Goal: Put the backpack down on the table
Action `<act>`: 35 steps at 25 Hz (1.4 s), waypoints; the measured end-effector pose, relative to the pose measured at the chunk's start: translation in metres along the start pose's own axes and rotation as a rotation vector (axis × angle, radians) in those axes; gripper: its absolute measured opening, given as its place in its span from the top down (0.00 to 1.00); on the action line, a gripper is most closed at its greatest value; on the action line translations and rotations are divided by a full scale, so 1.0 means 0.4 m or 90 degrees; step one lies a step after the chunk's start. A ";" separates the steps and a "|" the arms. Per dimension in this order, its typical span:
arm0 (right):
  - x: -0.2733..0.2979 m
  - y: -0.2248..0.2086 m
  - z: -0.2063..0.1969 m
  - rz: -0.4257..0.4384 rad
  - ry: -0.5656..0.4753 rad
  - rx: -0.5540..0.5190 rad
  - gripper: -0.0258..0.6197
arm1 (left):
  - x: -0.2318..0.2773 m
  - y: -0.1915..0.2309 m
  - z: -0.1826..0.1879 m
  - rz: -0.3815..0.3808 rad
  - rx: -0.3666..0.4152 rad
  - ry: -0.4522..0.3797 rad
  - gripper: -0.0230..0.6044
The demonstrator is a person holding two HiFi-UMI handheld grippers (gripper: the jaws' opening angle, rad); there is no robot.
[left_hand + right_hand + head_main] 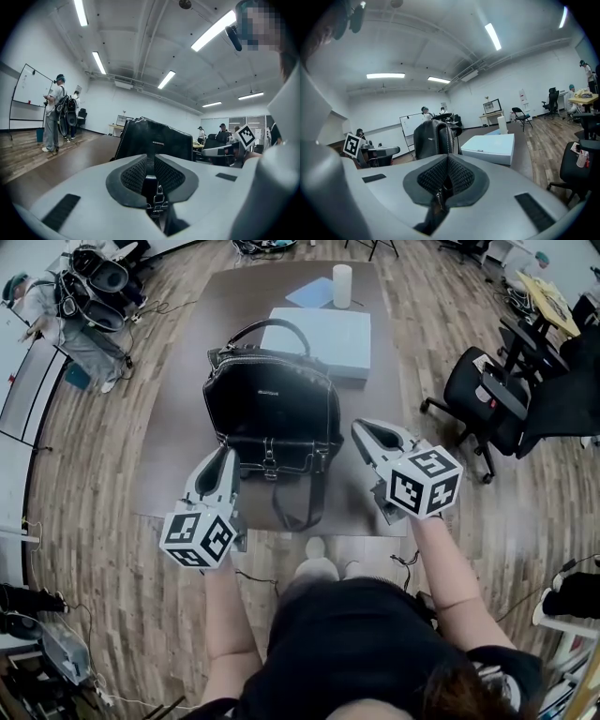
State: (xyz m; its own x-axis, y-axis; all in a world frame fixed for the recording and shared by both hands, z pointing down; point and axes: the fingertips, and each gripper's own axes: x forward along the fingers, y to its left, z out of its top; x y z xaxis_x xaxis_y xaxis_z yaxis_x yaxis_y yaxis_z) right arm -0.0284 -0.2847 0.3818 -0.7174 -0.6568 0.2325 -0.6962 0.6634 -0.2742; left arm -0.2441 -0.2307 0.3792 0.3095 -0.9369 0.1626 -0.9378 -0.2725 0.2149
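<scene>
A black leather backpack point(272, 413) stands upright on the brown table point(178, 427), its handle up and a strap hanging over the near edge. My left gripper point(228, 460) is at the bag's near left corner. In the left gripper view its pads point(136, 176) are closed on a dark strap with a metal buckle point(158, 200), with the backpack point(154, 140) just ahead. My right gripper point(362, 430) is at the bag's right side. There its pads point(461, 178) pinch a thin dark strap with a metal piece point(439, 199), and the backpack point(433, 138) rises beyond them.
A flat white box point(323, 338) lies on the table right behind the bag, with a white cylinder point(342, 285) and a blue sheet point(309, 294) further back. A black office chair point(487, 395) stands right of the table. A person with gear stands at the far left point(89, 310).
</scene>
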 end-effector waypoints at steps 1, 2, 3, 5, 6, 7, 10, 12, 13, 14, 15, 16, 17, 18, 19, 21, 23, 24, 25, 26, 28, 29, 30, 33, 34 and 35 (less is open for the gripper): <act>-0.001 0.004 -0.005 -0.001 0.003 -0.003 0.93 | -0.001 -0.004 -0.004 0.002 -0.001 0.003 0.86; -0.002 0.008 -0.009 -0.002 0.006 -0.006 0.93 | -0.002 -0.008 -0.008 0.003 -0.001 0.005 0.87; -0.003 0.010 -0.013 -0.004 0.010 -0.008 0.93 | -0.001 -0.013 -0.011 0.004 -0.002 0.006 0.87; -0.004 0.011 -0.020 -0.007 0.016 -0.007 0.93 | -0.001 -0.020 -0.017 0.005 -0.002 0.011 0.88; -0.006 0.012 -0.024 -0.009 0.019 -0.005 0.93 | -0.001 -0.025 -0.021 0.005 -0.001 0.013 0.88; -0.008 0.012 -0.028 -0.010 0.022 -0.003 0.93 | -0.003 -0.029 -0.024 0.006 0.000 0.016 0.88; -0.017 0.014 -0.037 -0.016 0.022 0.000 0.93 | -0.009 -0.038 -0.033 0.008 -0.001 0.018 0.88; -0.022 0.015 -0.040 -0.020 0.021 -0.002 0.93 | -0.012 -0.040 -0.038 0.011 -0.007 0.018 0.88; -0.023 0.016 -0.041 -0.021 0.020 -0.001 0.93 | -0.013 -0.041 -0.041 0.012 -0.009 0.019 0.89; -0.025 0.017 -0.041 -0.021 0.019 0.000 0.93 | -0.014 -0.041 -0.044 0.013 -0.012 0.021 0.89; -0.026 0.019 -0.041 -0.021 0.017 0.002 0.93 | -0.016 -0.042 -0.047 0.014 -0.013 0.023 0.89; -0.027 0.021 -0.040 -0.021 0.015 0.004 0.93 | -0.018 -0.042 -0.050 0.015 -0.015 0.024 0.89; -0.027 0.023 -0.039 -0.021 0.014 0.006 0.93 | -0.020 -0.042 -0.052 0.015 -0.016 0.026 0.89; -0.027 0.025 -0.038 -0.021 0.013 0.008 0.93 | -0.020 -0.042 -0.054 0.015 -0.016 0.028 0.89; -0.026 0.026 -0.038 -0.020 0.013 0.009 0.93 | -0.020 -0.042 -0.054 0.015 -0.016 0.029 0.89; -0.023 0.028 -0.037 -0.019 0.014 0.009 0.93 | -0.020 -0.042 -0.053 0.014 -0.014 0.031 0.89; -0.023 0.028 -0.036 -0.017 0.014 0.009 0.93 | -0.021 -0.041 -0.050 0.015 -0.013 0.029 0.89; -0.024 0.028 -0.036 -0.017 0.014 0.008 0.93 | -0.022 -0.041 -0.049 0.016 -0.014 0.028 0.89; -0.025 0.027 -0.036 -0.017 0.014 0.008 0.93 | -0.023 -0.040 -0.049 0.017 -0.014 0.027 0.89; -0.025 0.027 -0.036 -0.017 0.014 0.008 0.93 | -0.024 -0.038 -0.050 0.018 -0.014 0.027 0.89; -0.024 0.029 -0.036 -0.017 0.014 0.008 0.93 | -0.025 -0.035 -0.050 0.020 -0.016 0.026 0.89; -0.024 0.030 -0.036 -0.016 0.014 0.009 0.93 | -0.026 -0.034 -0.050 0.020 -0.017 0.026 0.89; -0.023 0.031 -0.036 -0.016 0.014 0.008 0.93 | -0.028 -0.034 -0.050 0.021 -0.017 0.026 0.89; -0.022 0.032 -0.037 -0.016 0.014 0.008 0.93 | -0.031 -0.031 -0.052 0.022 -0.018 0.026 0.89; -0.021 0.032 -0.037 -0.015 0.014 0.009 0.93 | -0.032 -0.029 -0.052 0.023 -0.018 0.026 0.89; -0.020 0.032 -0.038 -0.015 0.014 0.010 0.93 | -0.033 -0.027 -0.053 0.024 -0.018 0.026 0.89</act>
State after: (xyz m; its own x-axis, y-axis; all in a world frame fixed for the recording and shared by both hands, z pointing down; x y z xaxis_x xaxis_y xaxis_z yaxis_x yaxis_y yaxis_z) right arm -0.0321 -0.2656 0.3906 -0.7016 -0.6639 0.2590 -0.7123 0.6425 -0.2824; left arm -0.2347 -0.2110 0.3951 0.2802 -0.9366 0.2104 -0.9445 -0.2298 0.2348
